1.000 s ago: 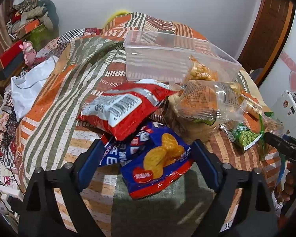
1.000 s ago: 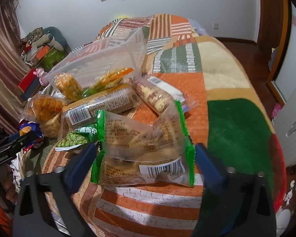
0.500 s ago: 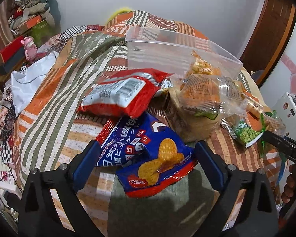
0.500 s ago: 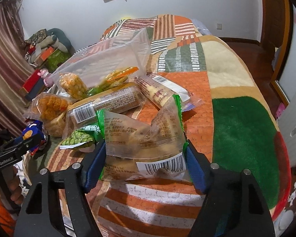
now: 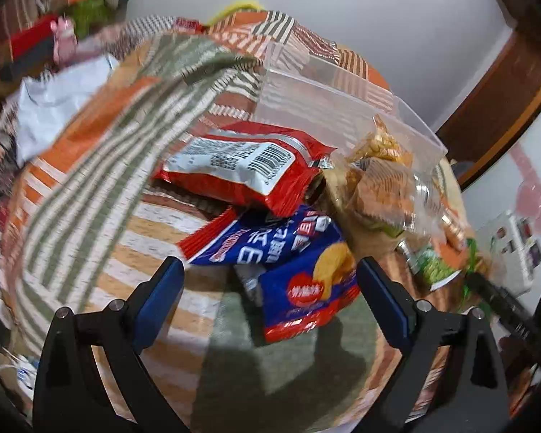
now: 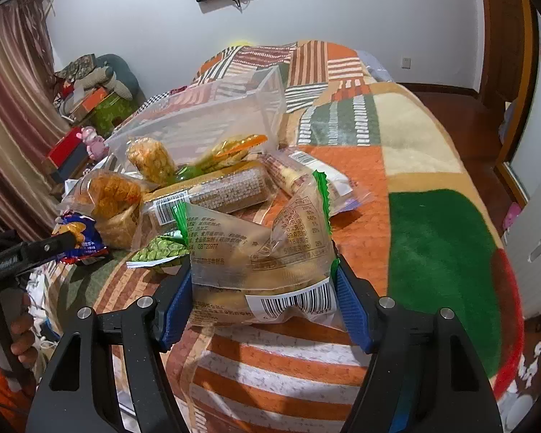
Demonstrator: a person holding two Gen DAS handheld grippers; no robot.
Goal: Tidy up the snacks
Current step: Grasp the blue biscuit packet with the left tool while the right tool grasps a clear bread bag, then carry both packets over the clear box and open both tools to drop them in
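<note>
Your right hand-held gripper (image 6: 261, 297) is clamped on a clear bread packet with green edges (image 6: 259, 249); both blue pads press its sides near the barcode, and the packet stands up from the striped bed cover (image 6: 281, 371). Just beyond it lie a small bag of green peas (image 6: 160, 250) and a long clear-wrapped cake roll (image 6: 212, 193), with another wrapped pastry (image 6: 299, 169) touching the roll on its right. Behind these sits a clear plastic box (image 6: 212, 119), its near wall fronted by a bag of yellow puffed snacks (image 6: 149, 158) and an orange-tipped packet (image 6: 234, 149). To the left a clear bag of round crackers (image 6: 110, 195) leans against the pile.

Your left hand-held gripper (image 5: 268, 281) is spread wide, its jaws on either side of a blue biscuit bag (image 5: 288, 263) without touching it. The bag lies flat on the bed cover (image 5: 101, 187). A red snack bag (image 5: 249, 169), barcode side up, overlaps the blue bag's far end. To the right sits the cracker bag (image 5: 382, 195), and beyond it the clear box (image 5: 335, 108). This view is blurred, so small print is unreadable. In the right wrist view the left hand-held gripper's finger (image 6: 50, 247) shows at the left edge, beside the blue bag (image 6: 81, 238).
</note>
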